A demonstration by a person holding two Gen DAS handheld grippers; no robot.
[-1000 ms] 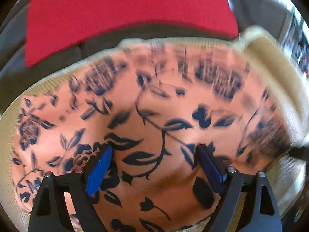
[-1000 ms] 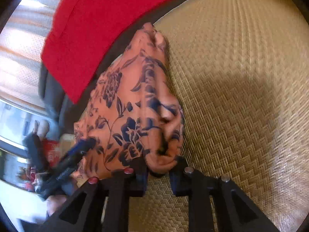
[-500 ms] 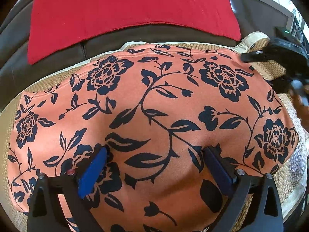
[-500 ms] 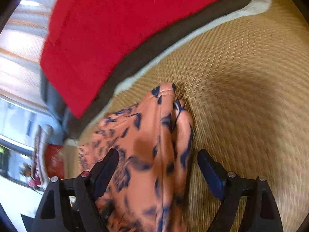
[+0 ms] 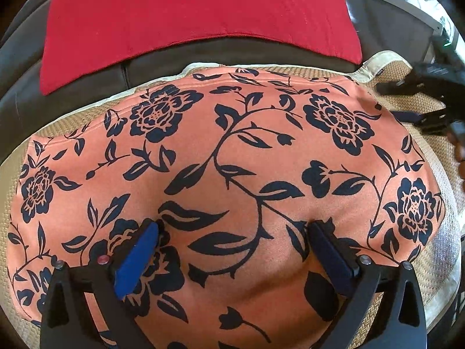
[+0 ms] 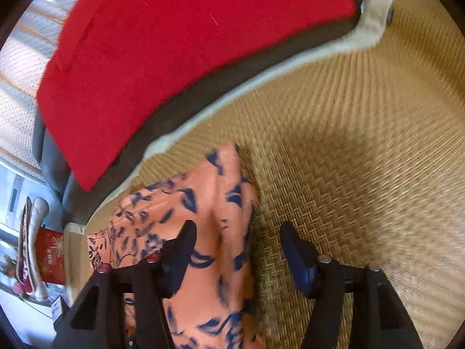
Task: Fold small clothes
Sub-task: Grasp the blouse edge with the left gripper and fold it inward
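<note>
An orange garment with dark blue flowers [image 5: 232, 160] lies spread flat on a woven mat and fills most of the left wrist view. My left gripper [image 5: 232, 226] hovers over its near half, jaws wide open, pads clear of the cloth. In the right wrist view the garment's right end [image 6: 215, 209] lies on the mat. My right gripper [image 6: 237, 228] is open just above that edge, its left finger over the cloth and its right finger over bare mat. The left wrist view shows the right gripper [image 5: 386, 101] at the garment's far right corner.
The woven straw mat [image 6: 363, 145] with a pale border [image 6: 261, 78] covers a dark sofa seat [image 5: 87, 78]. A red cushion [image 5: 197, 8] leans on the backrest behind the garment. Bare mat stretches to the garment's right. A red box [image 6: 49, 256] stands beyond the sofa's left end.
My right gripper let go of the bunched garment edge, opened and swung out to the right. The garment went from bunched to spread flat. The left gripper stayed over it.
</note>
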